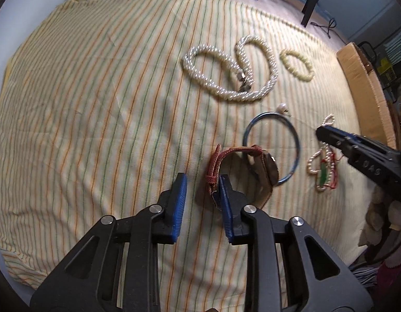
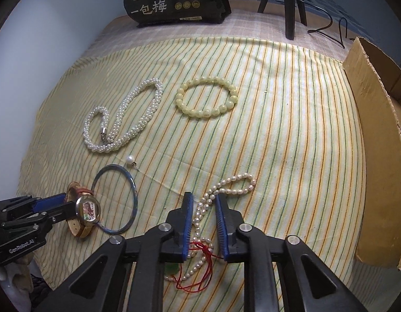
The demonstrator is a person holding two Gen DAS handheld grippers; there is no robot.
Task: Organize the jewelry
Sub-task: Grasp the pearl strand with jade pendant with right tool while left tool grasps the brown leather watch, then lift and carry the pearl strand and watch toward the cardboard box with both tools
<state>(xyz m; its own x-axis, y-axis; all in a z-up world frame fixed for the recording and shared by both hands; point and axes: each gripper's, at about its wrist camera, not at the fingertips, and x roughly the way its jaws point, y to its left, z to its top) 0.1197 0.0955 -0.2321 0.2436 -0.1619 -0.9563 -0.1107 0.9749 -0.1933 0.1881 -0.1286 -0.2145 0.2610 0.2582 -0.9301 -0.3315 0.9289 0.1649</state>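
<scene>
Both pairs of jaws stand partly open and grip nothing yet. On the left gripper (image 1: 201, 182), the right-hand blue pad touches the red strap of the watch (image 2: 85, 212), with bare cloth in the gap between the pads. On the right gripper (image 2: 204, 202), the pads straddle the pearl strand with red cord (image 2: 227, 184), the beads lying between them unpinched. All jewelry lies on the striped cloth (image 1: 96, 104): the watch rests across the blue bangle (image 2: 114, 200), with a twisted pearl necklace (image 1: 226, 70), a yellow bead bracelet (image 2: 207, 97) and a single pearl earring (image 2: 129, 159) farther off. The strand is light, limp and smooth, likely to slip and trail, so a pinch across several beads near the cord suits it; the watch is stiffer and heavier at its face, best taken by the strap. Both grippers point steeply downward at the cloth, close above it. A cardboard box (image 2: 377, 156) stands at the right edge.
</scene>
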